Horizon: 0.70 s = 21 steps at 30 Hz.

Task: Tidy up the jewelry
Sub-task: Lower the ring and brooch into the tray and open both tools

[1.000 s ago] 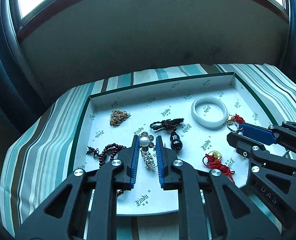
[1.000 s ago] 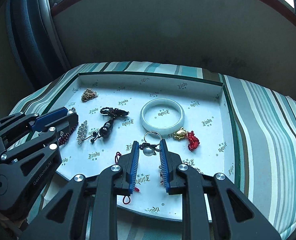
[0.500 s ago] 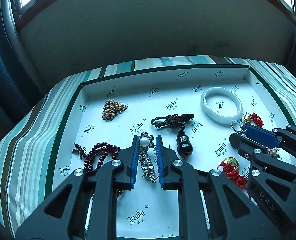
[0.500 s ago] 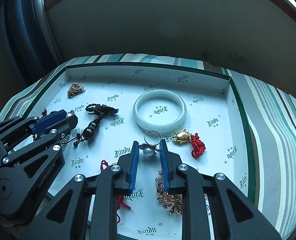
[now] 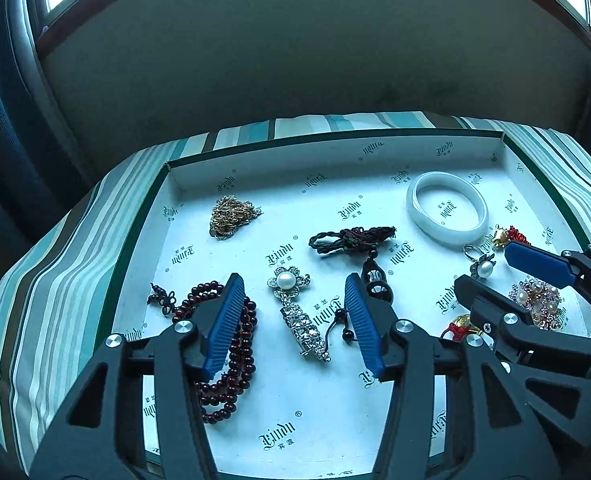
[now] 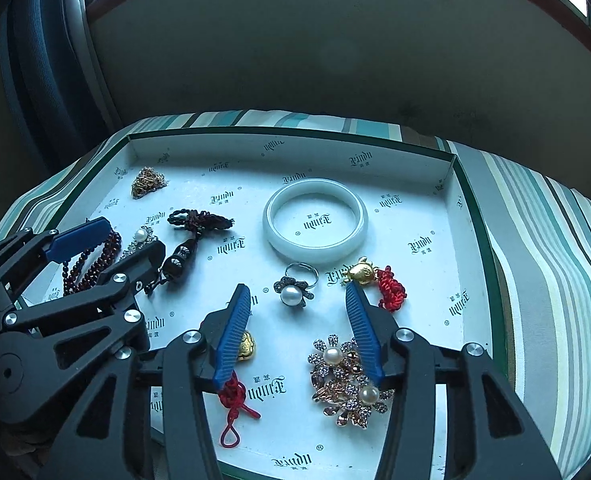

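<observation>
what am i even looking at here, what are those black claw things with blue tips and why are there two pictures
Those are two hand-held grippers, one in each of a person's hands, not a robot arm. Each carries a wide-angle camera that looks forward along its two fingers, hence two pictures of one scene.

The left gripper and the right gripper are both open and hold nothing.

Below them is a shallow white tray on a striped cloth. In it lie a white bangle, a pearl ring, a pearl and crystal brooch, a dark red bead string, a tangled gold chain, a dark braided cord pendant, a flower brooch and two gold charms on red cord.
</observation>
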Each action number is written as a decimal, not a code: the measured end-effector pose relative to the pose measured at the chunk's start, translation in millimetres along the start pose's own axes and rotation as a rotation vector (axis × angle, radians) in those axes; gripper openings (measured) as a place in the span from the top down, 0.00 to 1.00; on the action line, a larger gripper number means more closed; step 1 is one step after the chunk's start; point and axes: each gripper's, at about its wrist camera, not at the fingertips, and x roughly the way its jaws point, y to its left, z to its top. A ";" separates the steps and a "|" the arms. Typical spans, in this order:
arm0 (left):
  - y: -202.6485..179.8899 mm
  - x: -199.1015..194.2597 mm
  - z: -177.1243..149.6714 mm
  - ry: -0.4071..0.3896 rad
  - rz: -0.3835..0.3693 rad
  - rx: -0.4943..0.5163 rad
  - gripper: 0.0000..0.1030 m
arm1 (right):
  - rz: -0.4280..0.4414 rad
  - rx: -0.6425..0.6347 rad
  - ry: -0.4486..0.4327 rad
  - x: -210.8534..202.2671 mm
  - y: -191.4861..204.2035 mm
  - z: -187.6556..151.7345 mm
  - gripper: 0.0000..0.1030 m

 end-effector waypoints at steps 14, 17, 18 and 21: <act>11.1 -31.9 -2.7 -0.032 0.022 -0.038 0.25 | -0.025 0.050 -0.041 -33.5 -3.9 -9.5 0.38; 13.5 -46.6 -10.5 -0.032 0.021 -0.048 0.25 | -0.027 0.059 -0.046 -49.0 -0.4 -18.4 0.37; 14.0 -52.5 -13.5 -0.034 0.022 -0.050 0.24 | -0.026 0.063 -0.049 -55.0 1.1 -21.9 0.37; 15.4 -73.0 -22.5 -0.046 0.023 -0.058 0.23 | -0.027 0.074 -0.058 -74.3 7.1 -33.7 0.37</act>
